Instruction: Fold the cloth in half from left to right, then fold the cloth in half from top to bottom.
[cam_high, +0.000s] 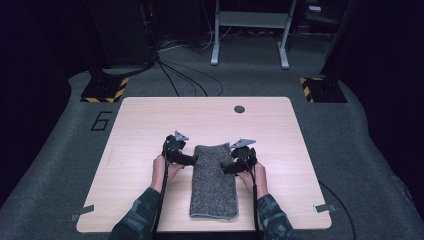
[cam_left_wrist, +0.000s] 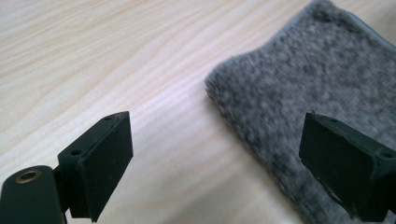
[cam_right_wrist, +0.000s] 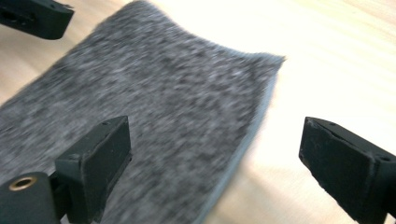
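Towel (cam_high: 214, 180), grey and folded into a long narrow strip, lies flat on the wooden table (cam_high: 150, 120), near the middle and toward the near edge. We record its long axis running near to far, with one short end at the near table edge and the other pointing toward the far side. We note no containers on the table.

We find the left gripper (cam_high: 191, 160) at the towel's far left corner, its jaws standing wide apart; in the left gripper view (cam_left_wrist: 215, 158) the towel's edge lies between them with neither pad pressing on it. We find the right gripper (cam_high: 226, 167) at the far right side of the towel, likewise spread wide, and in the right gripper view (cam_right_wrist: 215, 158) the towel's edge passes between the jaws unclamped.

We observe a dark round grommet (cam_high: 239, 109) near the far edge of the table, well apart from the towel. Tape tabs (cam_high: 81, 212) sit at the near corners. Nothing lies on the towel.
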